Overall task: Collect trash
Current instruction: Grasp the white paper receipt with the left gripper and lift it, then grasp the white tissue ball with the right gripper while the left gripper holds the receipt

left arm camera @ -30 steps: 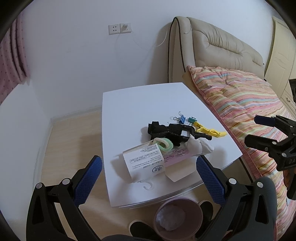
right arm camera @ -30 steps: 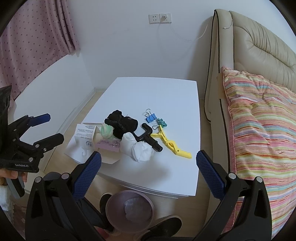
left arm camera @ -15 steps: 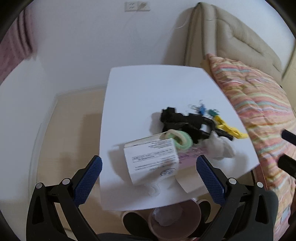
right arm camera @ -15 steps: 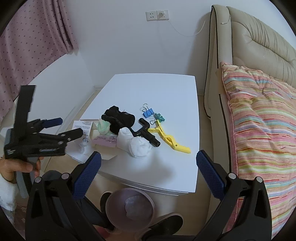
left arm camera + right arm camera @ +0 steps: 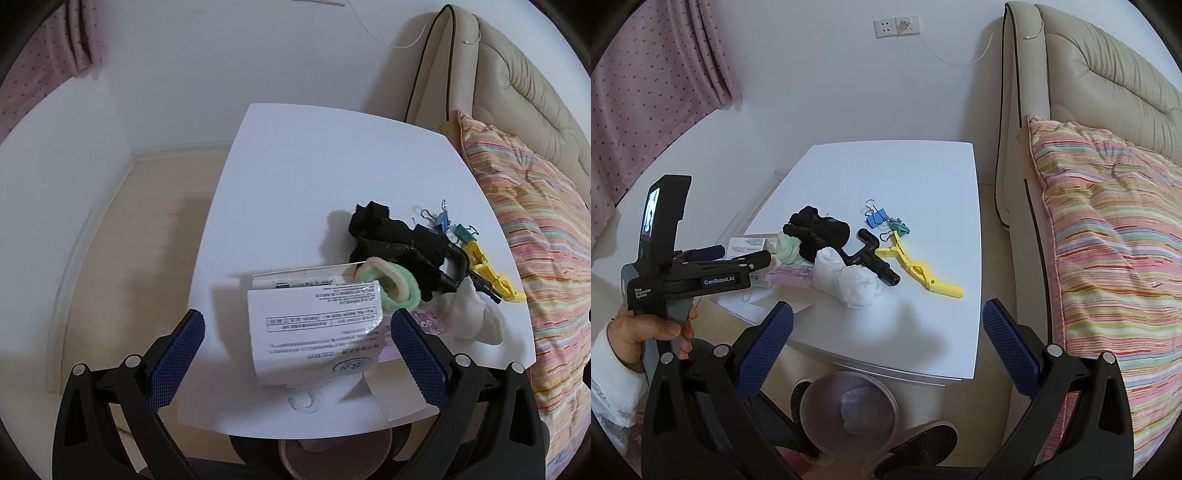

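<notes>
A white paper box with printed text lies at the near edge of the white table. My left gripper is open with its fingers on either side of the box, just short of it; it also shows in the right wrist view. Beside the box lie a green hair tie, a pink packet and a crumpled white tissue. My right gripper is open and empty above the table's front edge. A pink bin holding a wad stands on the floor below.
A black cloth, a black tool, a yellow clip and blue and teal binder clips lie mid-table. A bed with a striped quilt stands at the right. A pink curtain hangs at left.
My left gripper has moved forward and down toward the white box, which now sits between its fingers. My right gripper has shifted slightly nearer the table.
</notes>
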Tool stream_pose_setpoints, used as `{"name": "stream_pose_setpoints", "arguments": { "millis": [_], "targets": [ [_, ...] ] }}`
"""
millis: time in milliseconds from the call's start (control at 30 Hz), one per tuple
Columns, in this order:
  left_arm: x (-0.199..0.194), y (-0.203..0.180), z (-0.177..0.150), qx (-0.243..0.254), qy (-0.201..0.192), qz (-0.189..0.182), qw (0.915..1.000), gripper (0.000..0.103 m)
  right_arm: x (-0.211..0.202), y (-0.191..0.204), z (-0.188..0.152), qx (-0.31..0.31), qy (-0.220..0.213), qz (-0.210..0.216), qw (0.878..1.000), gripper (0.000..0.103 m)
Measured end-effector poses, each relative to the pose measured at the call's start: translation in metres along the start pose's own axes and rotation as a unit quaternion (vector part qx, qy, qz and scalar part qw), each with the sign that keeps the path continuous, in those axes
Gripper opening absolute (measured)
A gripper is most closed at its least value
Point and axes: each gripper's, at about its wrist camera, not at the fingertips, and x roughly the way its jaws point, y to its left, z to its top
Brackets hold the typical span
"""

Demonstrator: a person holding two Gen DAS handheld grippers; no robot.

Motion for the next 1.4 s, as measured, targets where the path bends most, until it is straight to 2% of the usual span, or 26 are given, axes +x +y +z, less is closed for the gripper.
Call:
{"name": "stream_pose_setpoints", "arguments": {
  "millis": [133, 200, 233, 700, 1033, 1267, 1300, 1367, 1400],
  "targets": [
    [0.003, -0.001, 0.002, 0.001, 0.005, -0.01, 0.9999, 0.075, 0.001, -0.001, 0.0, 0.001, 0.001, 0.0, 1.0, 0.1],
    [0.002, -0.001, 0.002, 0.003, 0.004, -0.012, 0.9999, 0.064, 0.001, -0.001, 0.0, 0.002, 0.001, 0.0, 1.0, 0.1],
    [0.002, -0.001, 0.002, 0.004, 0.004, -0.013, 0.9999, 0.063, 0.001, -0.001, 0.0, 0.002, 0.001, 0.0, 1.0, 0.1],
    [-0.026, 0.007, 0.004, 0.035, -0.038, -0.023, 0.9984, 0.063, 0.011, 0.005, 0.002, -0.013, 0.013, 0.002, 1.0, 0.1],
    [-0.051, 0.01, 0.005, 0.059, -0.059, -0.048, 0.9953, 0.063, 0.041, 0.024, 0.014, -0.1, 0.042, -0.001, 0.994, 0.1],
    [-0.059, 0.011, 0.002, 0.07, -0.065, -0.058, 0.9938, 0.063, 0.068, 0.03, 0.02, -0.139, 0.068, 0.015, 0.988, 0.1],
    [-0.059, 0.011, 0.002, 0.07, -0.066, -0.058, 0.9937, 0.063, 0.072, 0.031, 0.02, -0.147, 0.073, 0.015, 0.986, 0.099],
    [-0.06, 0.012, 0.001, 0.072, -0.067, -0.058, 0.9935, 0.063, 0.078, 0.034, 0.02, -0.156, 0.077, 0.019, 0.985, 0.091],
    [-0.061, 0.012, 0.001, 0.072, -0.068, -0.057, 0.9934, 0.063, 0.081, 0.035, 0.02, -0.162, 0.084, 0.022, 0.983, 0.08]
  ]
}}
